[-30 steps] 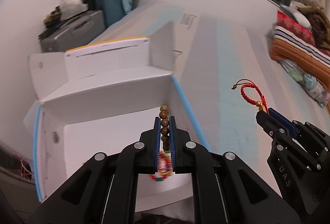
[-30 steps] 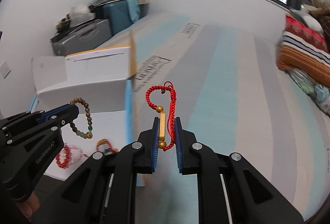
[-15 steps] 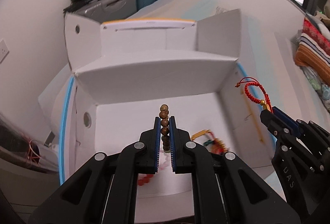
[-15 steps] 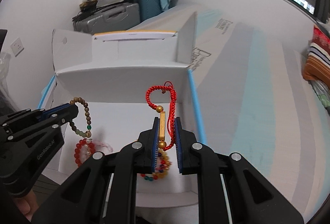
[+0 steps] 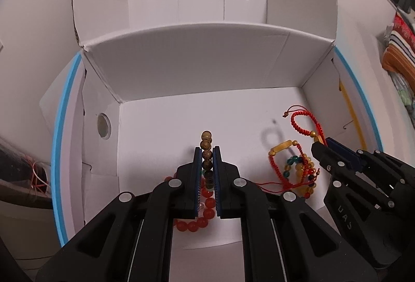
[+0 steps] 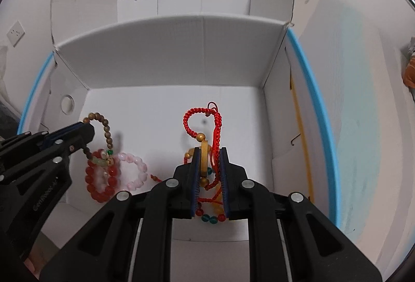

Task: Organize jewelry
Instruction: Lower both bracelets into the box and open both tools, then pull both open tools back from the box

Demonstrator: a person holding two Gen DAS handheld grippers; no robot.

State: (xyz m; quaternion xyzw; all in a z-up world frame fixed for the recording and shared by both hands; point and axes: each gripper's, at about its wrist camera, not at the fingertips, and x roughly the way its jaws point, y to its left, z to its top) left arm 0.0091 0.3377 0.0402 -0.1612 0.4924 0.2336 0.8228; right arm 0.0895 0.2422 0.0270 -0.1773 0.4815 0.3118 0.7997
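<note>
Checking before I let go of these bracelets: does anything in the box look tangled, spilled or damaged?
Nothing looks damaged or spilled. One oddity: a red cord bracelet and a multicoloured bead bracelet lie heaped together on the white box floor, apparently overlapping.

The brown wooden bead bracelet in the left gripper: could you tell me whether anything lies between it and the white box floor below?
Partly. The brown wooden bead bracelet, clamped in the left gripper, hangs right over a red bead bracelet lying on the white cardboard box floor, with a pink bead bracelet beside it. Bare floor lies further back.
</note>
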